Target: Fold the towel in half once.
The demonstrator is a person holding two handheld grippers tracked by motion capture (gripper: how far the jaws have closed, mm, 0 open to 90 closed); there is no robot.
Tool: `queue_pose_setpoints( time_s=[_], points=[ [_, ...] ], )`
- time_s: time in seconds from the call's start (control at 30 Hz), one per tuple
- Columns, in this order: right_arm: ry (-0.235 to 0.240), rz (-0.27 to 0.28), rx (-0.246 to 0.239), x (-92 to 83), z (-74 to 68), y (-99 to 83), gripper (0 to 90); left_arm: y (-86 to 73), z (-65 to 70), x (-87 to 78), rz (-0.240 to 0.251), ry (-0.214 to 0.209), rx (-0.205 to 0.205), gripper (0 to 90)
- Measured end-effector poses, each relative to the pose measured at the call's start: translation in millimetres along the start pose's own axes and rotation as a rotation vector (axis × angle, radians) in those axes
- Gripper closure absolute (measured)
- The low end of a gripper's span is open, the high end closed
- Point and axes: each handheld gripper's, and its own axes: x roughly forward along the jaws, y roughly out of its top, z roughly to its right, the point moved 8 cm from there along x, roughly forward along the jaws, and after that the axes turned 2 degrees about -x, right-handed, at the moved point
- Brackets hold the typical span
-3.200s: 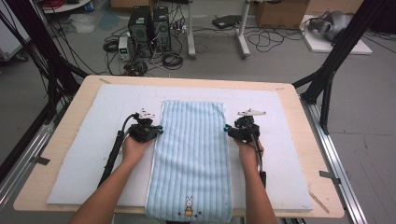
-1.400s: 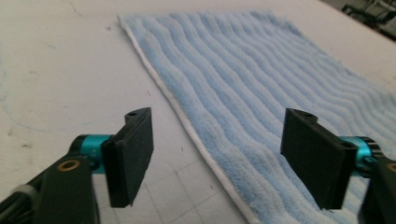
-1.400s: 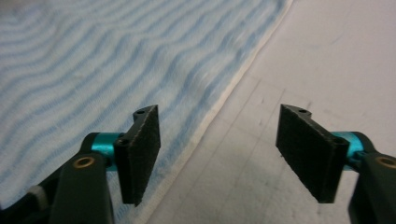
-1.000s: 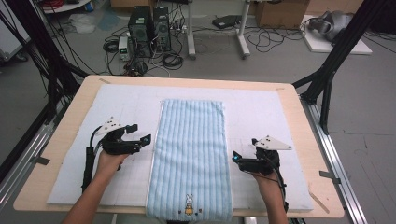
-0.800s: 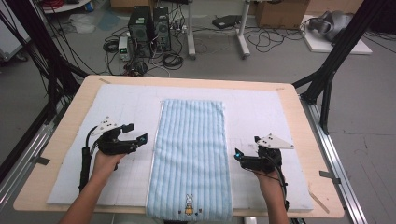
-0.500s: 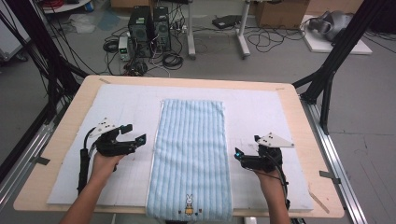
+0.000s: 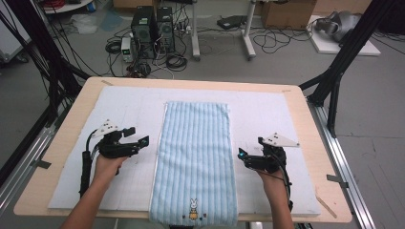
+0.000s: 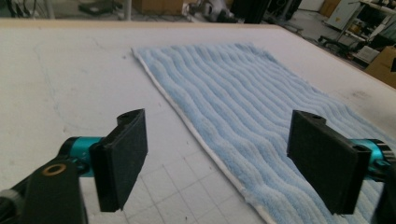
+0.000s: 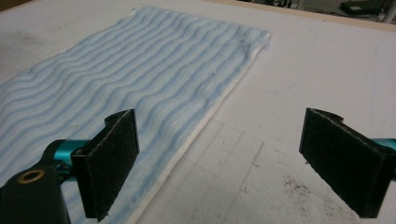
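Blue towel flat between two wide-apart grippers.

At left-centre of the high view the left gripper (image 7: 142,135) hovers just beside the striped blue towel (image 7: 195,157), jaws spread and holding nothing. The towel fills the frame's middle on the white mat (image 7: 267,114). At right-centre the right gripper (image 7: 242,158) sits beside its other edge, jaws likewise apart.

High view looks forward and down from above the near edge; both gripper views sit low, close, sharing the towel (image 7: 195,157).

white mat (image 7: 124,107) on wooden table (image 7: 296,102) | computer towers (image 7: 153,24) on floor | cardboard box (image 7: 286,13)
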Motion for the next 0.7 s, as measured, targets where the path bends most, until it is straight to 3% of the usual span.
queue_pose_setpoints(
  time_s=[0.07,0.17,0.43,0.53,0.7],
  points=[
    [0.01,-0.012,0.017,4.7,-2.0,0.7,11.2,-1.1,-1.1,2.6,-0.006,0.009,-0.019,21.0],
    [0.015,-0.044,0.006,13.5,-4.5,1.1,11.7,0.7,-0.6,8.0,-0.001,0.016,-0.033,19.0],
    [0.004,-0.103,0.047,29.2,-1.8,2.8,40.9,11.8,2.4,35.7,-0.067,0.052,0.003,22.1],
    [-0.007,-0.113,0.052,35.3,-0.1,6.6,44.9,13.5,2.9,47.9,-0.089,0.045,-0.003,25.8],
    [-0.017,-0.135,0.057,49.5,3.7,12.6,45.4,16.4,-1.3,62.6,-0.106,0.069,-0.003,26.7]
  ],
)
